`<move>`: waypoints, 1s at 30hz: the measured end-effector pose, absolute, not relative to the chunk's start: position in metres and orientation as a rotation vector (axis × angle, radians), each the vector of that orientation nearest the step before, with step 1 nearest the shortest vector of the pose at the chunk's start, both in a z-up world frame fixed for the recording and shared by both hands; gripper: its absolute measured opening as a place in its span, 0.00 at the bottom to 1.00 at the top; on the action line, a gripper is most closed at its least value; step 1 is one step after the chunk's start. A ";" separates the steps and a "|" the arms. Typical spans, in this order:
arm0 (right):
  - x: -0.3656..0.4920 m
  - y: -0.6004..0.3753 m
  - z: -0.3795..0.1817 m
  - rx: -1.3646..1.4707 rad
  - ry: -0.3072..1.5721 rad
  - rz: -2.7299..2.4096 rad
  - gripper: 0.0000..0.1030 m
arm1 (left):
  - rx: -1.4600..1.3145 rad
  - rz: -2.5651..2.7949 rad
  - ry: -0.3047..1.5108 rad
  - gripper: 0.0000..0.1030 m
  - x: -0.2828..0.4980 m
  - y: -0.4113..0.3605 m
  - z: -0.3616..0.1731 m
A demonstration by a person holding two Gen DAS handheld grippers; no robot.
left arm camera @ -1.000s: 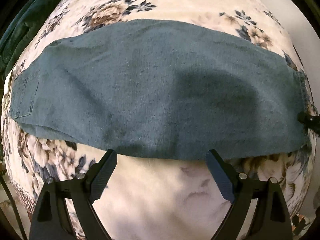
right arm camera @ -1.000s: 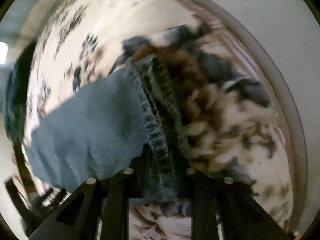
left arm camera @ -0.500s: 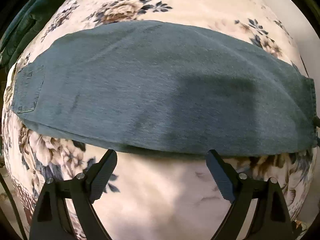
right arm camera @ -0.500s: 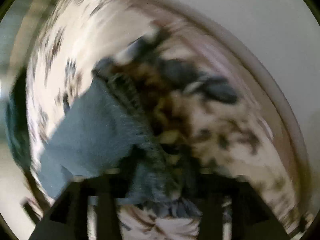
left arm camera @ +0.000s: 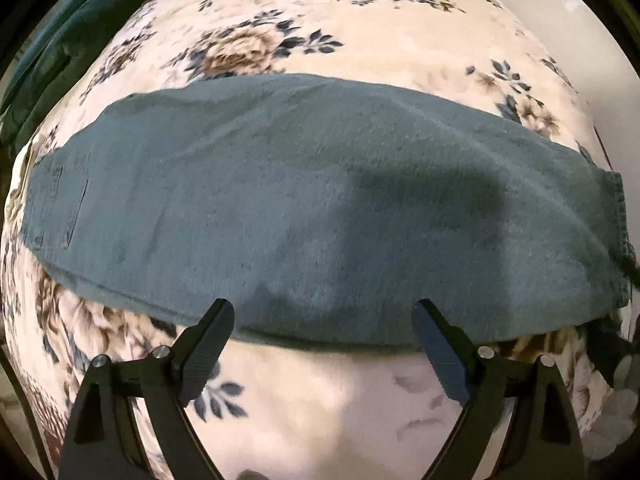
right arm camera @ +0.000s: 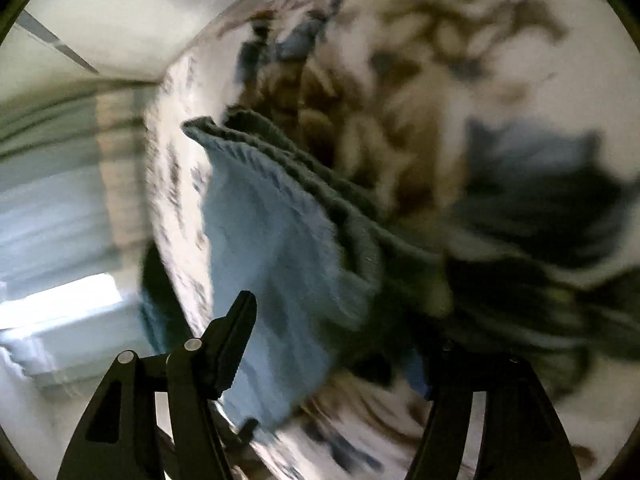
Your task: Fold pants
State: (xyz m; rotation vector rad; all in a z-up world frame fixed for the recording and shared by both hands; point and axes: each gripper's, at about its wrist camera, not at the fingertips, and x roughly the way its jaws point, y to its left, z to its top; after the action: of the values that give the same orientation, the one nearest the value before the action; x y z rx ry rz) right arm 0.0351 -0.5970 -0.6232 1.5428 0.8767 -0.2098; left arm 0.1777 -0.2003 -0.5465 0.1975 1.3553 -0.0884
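Observation:
Blue-grey pants lie flat across a floral bedspread, folded lengthwise, with the back pocket at the left and the hems at the right. My left gripper is open and empty, hovering at the pants' near edge. In the blurred right wrist view the hem end of the pants lies ahead of my right gripper, whose fingers stand wide apart with the left finger clear of the cloth.
A dark green garment lies at the bed's far left edge. A pale wall runs along the bed on the right side. A bright window area shows beyond the bed.
My right gripper has opened and let go of the pants' hem, and has swung sideways. The pants now lie flatter. My left gripper has pulled back slightly.

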 end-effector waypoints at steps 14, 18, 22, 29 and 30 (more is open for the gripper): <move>0.067 -0.572 -0.608 1.451 0.776 -0.356 0.12 | 0.232 -0.104 1.345 0.88 0.190 -0.189 -0.536; 0.085 -0.550 -0.552 1.231 0.765 -0.376 0.10 | 0.208 -0.095 1.290 0.88 0.194 -0.163 -0.518; 0.098 -0.525 -0.503 1.110 0.718 -0.344 0.10 | 0.134 -0.057 1.235 0.88 0.203 -0.114 -0.500; 0.154 -0.417 -0.433 0.888 0.743 -0.257 0.10 | 0.036 0.060 1.143 0.88 0.232 0.018 -0.471; 0.165 -0.396 -0.427 0.856 0.754 -0.245 0.10 | 0.024 0.072 1.141 0.88 0.234 0.034 -0.469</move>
State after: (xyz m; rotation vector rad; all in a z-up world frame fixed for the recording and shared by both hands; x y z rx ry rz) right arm 0.1650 -0.3957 -0.4274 0.8559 0.7541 -0.2455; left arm 0.2343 0.0342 -0.4689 0.0244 1.1414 0.0721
